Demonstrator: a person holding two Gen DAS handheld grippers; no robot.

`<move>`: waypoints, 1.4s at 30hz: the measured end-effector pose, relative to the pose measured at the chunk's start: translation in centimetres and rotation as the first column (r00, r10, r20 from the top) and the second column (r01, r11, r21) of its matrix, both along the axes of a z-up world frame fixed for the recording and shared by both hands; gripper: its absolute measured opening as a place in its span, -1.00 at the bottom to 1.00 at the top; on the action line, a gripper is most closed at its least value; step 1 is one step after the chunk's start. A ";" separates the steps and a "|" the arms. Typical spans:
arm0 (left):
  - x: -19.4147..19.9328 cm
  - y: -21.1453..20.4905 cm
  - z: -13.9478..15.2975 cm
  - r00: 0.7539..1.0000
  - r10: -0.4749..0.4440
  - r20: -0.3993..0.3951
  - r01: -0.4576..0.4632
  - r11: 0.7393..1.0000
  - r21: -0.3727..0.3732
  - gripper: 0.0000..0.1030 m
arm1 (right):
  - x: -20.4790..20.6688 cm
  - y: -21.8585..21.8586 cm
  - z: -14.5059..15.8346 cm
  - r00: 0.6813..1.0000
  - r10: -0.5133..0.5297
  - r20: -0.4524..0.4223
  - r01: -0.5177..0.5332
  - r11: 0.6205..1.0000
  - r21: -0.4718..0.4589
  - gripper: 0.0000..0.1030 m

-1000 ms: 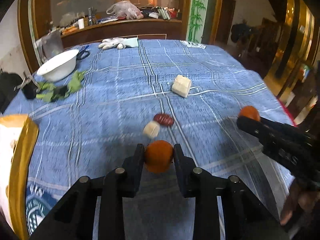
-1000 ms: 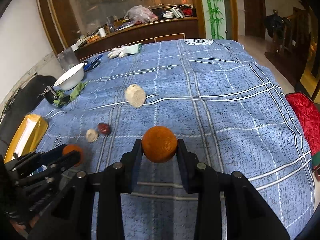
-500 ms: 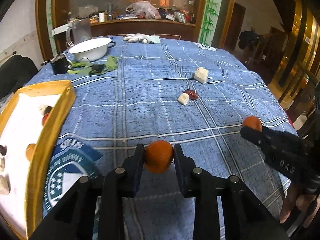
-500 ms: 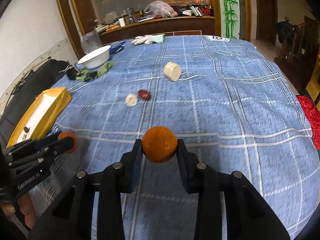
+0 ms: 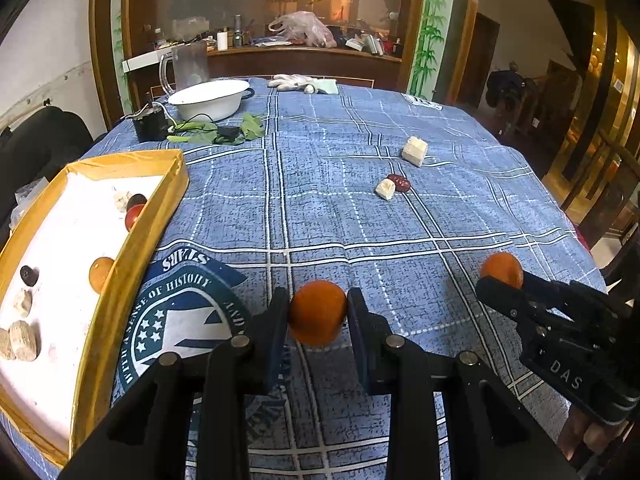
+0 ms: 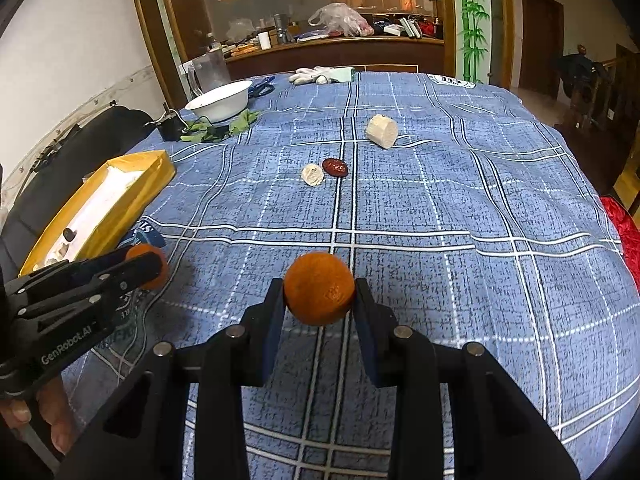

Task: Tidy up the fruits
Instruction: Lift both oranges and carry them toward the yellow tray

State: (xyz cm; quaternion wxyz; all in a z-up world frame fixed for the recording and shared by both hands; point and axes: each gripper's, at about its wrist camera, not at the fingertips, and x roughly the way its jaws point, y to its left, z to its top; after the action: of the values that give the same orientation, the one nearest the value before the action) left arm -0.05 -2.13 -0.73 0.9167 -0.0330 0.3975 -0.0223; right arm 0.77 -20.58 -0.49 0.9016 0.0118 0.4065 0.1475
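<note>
The yellow-rimmed tray [image 5: 120, 276], already holding several fruits, has come into full view at the left, so both loads are nearing drop-off. The left tool [image 5: 318, 314] stays clamped on an orange [image 5: 317, 312] above the tabletop [image 5: 320, 216], just beside the tray; the right tool [image 6: 319, 290] grips a second orange [image 6: 319, 288] farther right.

Black tool [image 5: 317, 322], silver screws

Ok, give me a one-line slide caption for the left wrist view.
Left gripper holds an orange beside the yellow tray; right gripper carries a second orange.
</note>
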 end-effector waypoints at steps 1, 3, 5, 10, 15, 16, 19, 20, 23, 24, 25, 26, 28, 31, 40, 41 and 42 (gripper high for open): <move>-0.1 0.0 0.0 1.000 0.002 0.003 -0.002 1.000 0.000 -0.44 | -0.1 0.0 0.0 1.000 0.001 -0.001 -0.001 1.000 0.001 -0.31; -0.2 0.0 0.1 1.000 0.003 0.008 -0.003 1.000 0.004 -0.44 | -0.5 0.2 -0.1 1.000 0.003 -0.001 -0.003 1.000 -0.002 -0.31; -0.3 -0.1 0.2 1.000 0.003 0.009 -0.003 1.000 0.002 -0.44 | -0.6 0.3 -0.2 1.000 0.003 -0.002 -0.003 1.000 -0.001 -0.31; -0.5 -0.2 0.1 1.000 0.004 0.009 -0.004 1.000 0.006 -0.44 | -0.9 0.3 -0.3 1.000 0.003 -0.002 -0.003 1.000 0.006 -0.31; -0.6 -0.2 -0.1 1.000 0.009 0.007 -0.009 1.000 0.010 -0.44 | -1.0 0.2 -0.2 1.000 -0.005 0.007 0.005 1.000 0.016 -0.31; -0.6 -0.2 -0.2 1.000 0.011 0.007 -0.011 1.000 0.011 -0.44 | -0.9 0.1 -0.2 1.000 -0.008 0.009 0.008 1.000 0.022 -0.31; -0.3 0.0 -0.6 1.000 0.025 0.001 -0.025 1.000 0.012 -0.44 | -1.0 -0.2 0.0 1.000 -0.016 0.021 0.015 0.999 0.036 -0.31; -0.2 0.1 -0.7 1.000 0.029 0.000 -0.029 1.000 0.011 -0.44 | -0.9 -0.2 0.0 1.000 -0.018 0.022 0.017 0.999 0.039 -0.31; -0.1 0.2 -0.8 0.999 0.040 0.000 -0.040 0.999 0.017 -0.44 | -1.0 -0.2 0.1 0.999 -0.021 0.028 0.019 0.999 0.047 -0.31; -0.1 0.2 -0.8 0.999 0.043 0.002 -0.043 0.999 0.018 -0.44 | -1.0 -0.3 0.1 0.999 -0.023 0.033 0.022 0.999 0.050 -0.31; -0.1 0.2 -0.8 0.999 0.047 0.005 -0.047 0.999 0.021 -0.44 | -1.1 -0.3 0.2 0.999 -0.028 0.040 0.026 0.998 0.052 -0.31; -0.2 0.2 -0.9 0.999 0.049 0.008 -0.049 0.999 0.023 -0.44 | -1.2 -0.4 0.3 0.998 -0.032 0.046 0.030 0.998 0.052 -0.31; -0.3 0.2 -0.9 0.998 0.057 0.018 -0.057 0.998 0.027 -0.44 | -1.4 -0.6 0.5 0.997 -0.045 0.064 0.042 0.998 0.052 -0.31; -0.3 0.4 -1.1 0.998 0.064 0.027 -0.065 0.998 0.028 -0.44 | -1.7 -0.8 0.8 0.994 -0.062 0.086 0.058 0.997 0.050 -0.31; -0.2 0.8 -1.1 0.996 0.081 0.031 -0.081 0.997 0.018 -0.44 | -2.0 -1.0 1.1 0.989 -0.097 0.115 0.094 0.995 0.029 -0.31; -0.3 0.8 -1.0 0.996 0.086 0.036 -0.087 0.996 0.021 -0.44 | -2.1 -1.0 1.2 0.988 -0.100 0.120 0.098 0.995 0.025 -0.31; -0.4 0.8 -1.0 0.995 0.090 0.041 -0.091 0.996 0.023 -0.44 | -2.2 -0.9 1.2 0.987 -0.102 0.126 0.100 0.995 0.021 -0.31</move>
State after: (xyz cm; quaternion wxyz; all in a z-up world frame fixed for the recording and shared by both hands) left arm -0.42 -1.33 -1.73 0.9249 -0.0392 0.3775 0.0234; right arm -1.38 -21.50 0.72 0.9317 0.0295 0.3464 0.1049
